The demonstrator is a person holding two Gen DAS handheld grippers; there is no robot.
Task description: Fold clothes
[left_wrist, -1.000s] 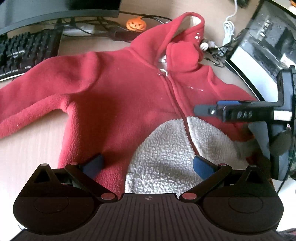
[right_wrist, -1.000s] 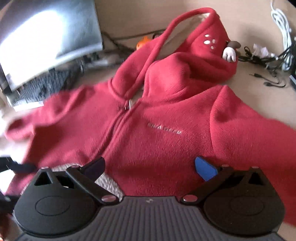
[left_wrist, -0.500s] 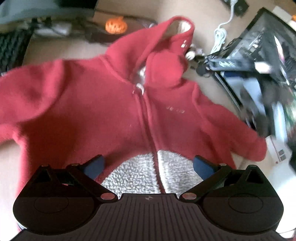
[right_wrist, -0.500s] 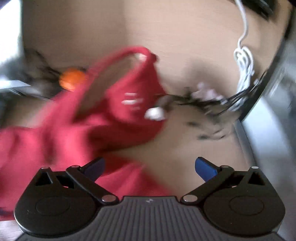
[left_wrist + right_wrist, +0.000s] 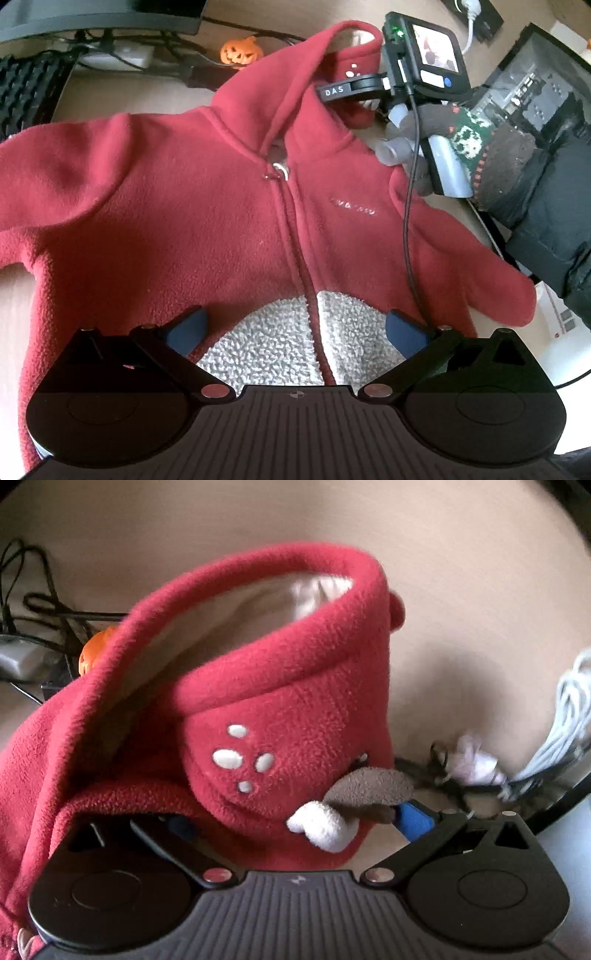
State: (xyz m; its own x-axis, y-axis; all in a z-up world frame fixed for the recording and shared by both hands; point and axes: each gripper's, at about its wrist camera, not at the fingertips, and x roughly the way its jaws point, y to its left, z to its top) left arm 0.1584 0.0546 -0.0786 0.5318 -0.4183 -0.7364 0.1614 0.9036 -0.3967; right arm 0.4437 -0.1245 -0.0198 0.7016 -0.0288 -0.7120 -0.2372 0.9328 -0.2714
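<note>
Hood (image 5: pixel 280 701) between right hand-held gripper (image 5: pixel 295 821) fingers — jaws apart

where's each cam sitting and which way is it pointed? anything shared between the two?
Left wrist: above the hem, looking up the red hoodie toward the hood; own open left tool at bottom, the right tool and gloved hand at the hood.
Right wrist: low at the hood, facing the desk beyond; own tool wide open around the fabric.
Shared: the hood, the orange pumpkin.
</note>
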